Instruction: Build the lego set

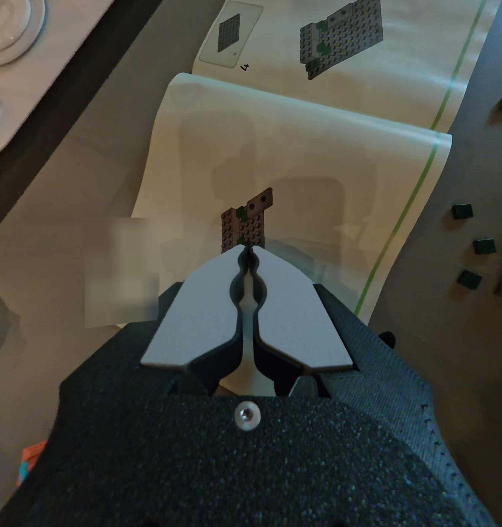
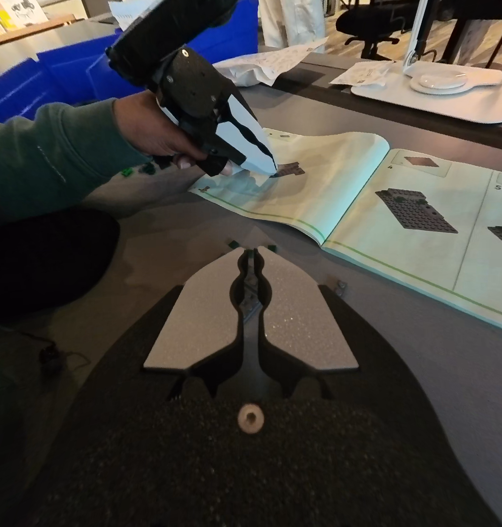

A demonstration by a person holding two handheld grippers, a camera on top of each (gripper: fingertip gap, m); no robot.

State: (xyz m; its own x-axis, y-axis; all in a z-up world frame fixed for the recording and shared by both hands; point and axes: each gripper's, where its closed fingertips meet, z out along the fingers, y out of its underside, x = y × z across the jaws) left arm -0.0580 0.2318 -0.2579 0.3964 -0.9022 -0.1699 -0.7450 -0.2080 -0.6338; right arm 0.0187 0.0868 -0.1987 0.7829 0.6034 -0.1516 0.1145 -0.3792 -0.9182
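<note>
The instruction booklet (image 1: 287,159) (image 2: 344,199) lies open on the grey table. My left gripper (image 1: 248,249) (image 2: 273,172) is shut, its tips down on the curled left page beside a printed picture of a grey plate build (image 1: 244,225). I cannot tell if it pinches paper. My right gripper (image 2: 251,251) is shut and hovers over the table before the booklet. Three dark green tiles (image 1: 462,211) (image 2: 233,243) lie just beyond its tips. A grey studded piece (image 2: 250,296) shows through the gap between its fingers, lying underneath.
A person's hand and green sleeve (image 2: 59,154) hold the left gripper. Small green pieces (image 2: 127,172) lie by that hand. A small grey piece (image 2: 341,286) lies to the right. A white stand base (image 2: 443,97), loose papers (image 2: 261,68) and blue bins (image 2: 73,71) sit behind. Left tips to right tips: about 20 cm.
</note>
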